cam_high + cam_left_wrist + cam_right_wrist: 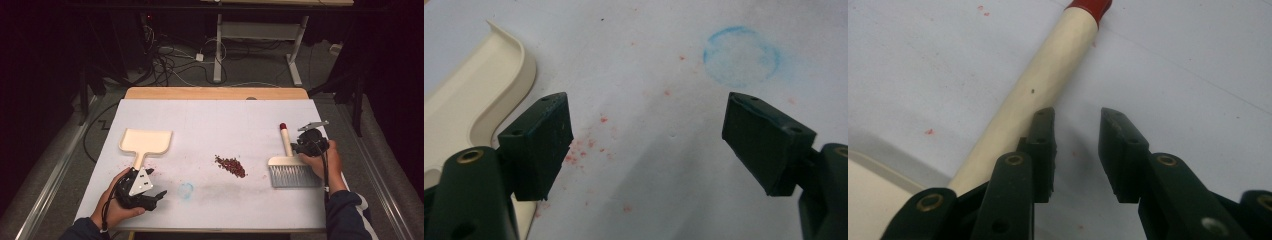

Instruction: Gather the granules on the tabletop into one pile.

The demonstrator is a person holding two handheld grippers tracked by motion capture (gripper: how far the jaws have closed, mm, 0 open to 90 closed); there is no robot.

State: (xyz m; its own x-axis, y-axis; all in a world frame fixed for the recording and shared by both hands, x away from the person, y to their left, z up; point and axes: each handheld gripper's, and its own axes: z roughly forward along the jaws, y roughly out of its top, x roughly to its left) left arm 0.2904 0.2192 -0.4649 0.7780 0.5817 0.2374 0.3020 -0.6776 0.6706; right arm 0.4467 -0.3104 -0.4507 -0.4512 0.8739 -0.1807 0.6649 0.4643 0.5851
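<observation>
Between right gripper [1077,150] fingers [1044,150]: nothing, narrow gap, pretty much closed, brush handle [1033,95] lying just outside one finger. Left gripper [649,145] fingers wide open over bare surface [664,165], dustpan [474,100] just beside. Crumb pile [231,166] mid-surface, between dustpan and brush [290,167]. Step looks like brush pickup; next probably reopen, straddle handle, clamp.
</observation>
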